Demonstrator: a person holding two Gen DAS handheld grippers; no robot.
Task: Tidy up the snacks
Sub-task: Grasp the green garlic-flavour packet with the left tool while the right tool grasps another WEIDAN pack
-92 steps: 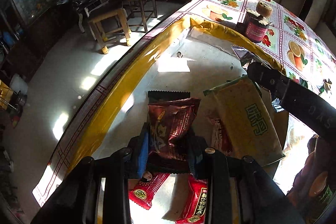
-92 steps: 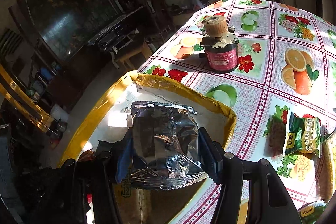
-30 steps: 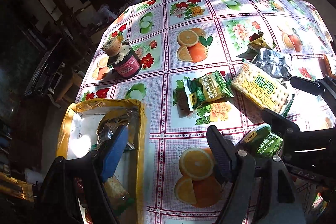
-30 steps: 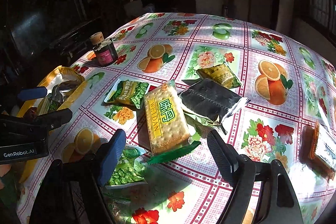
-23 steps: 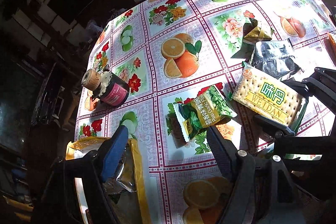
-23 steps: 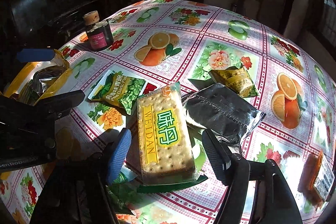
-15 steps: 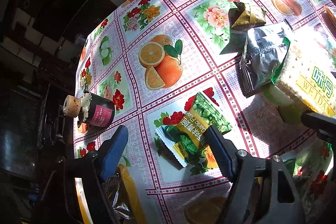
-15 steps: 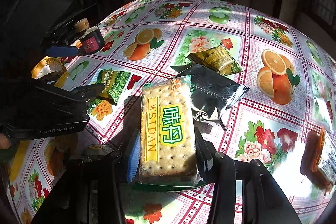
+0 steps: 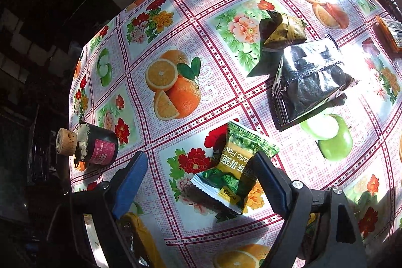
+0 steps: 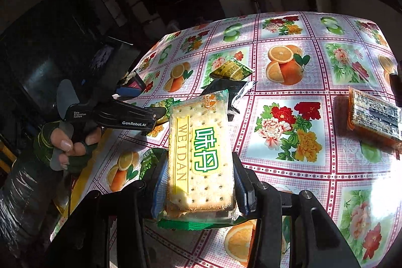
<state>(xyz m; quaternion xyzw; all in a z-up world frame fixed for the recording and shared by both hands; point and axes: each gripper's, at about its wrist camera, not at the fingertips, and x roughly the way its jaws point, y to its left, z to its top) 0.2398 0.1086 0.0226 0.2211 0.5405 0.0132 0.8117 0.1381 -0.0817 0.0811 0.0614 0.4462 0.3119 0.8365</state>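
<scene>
Your desk (image 9: 176, 47) wears a fruit-and-flower oilcloth, sunlit against a dark room. Your right claw (image 10: 199, 186) pinches the WEIDAN cracker pack (image 10: 199, 155) by its long sides, lifted off the desk, long axis running straight away from you. Your left claw (image 9: 198, 182) is spread around the green pea packet (image 9: 235, 165), which lies flat, pointing diagonally toward the black foil pouch (image 9: 307, 84).

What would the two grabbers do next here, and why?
Probably the left tool eases down and closes on the green pea snack packet: its blue pads are wide open, with the packet lying flat on the flowered tablecloth between them. The right tool is already shut on the yellow-labelled cracker pack, lifted off the table.
</scene>
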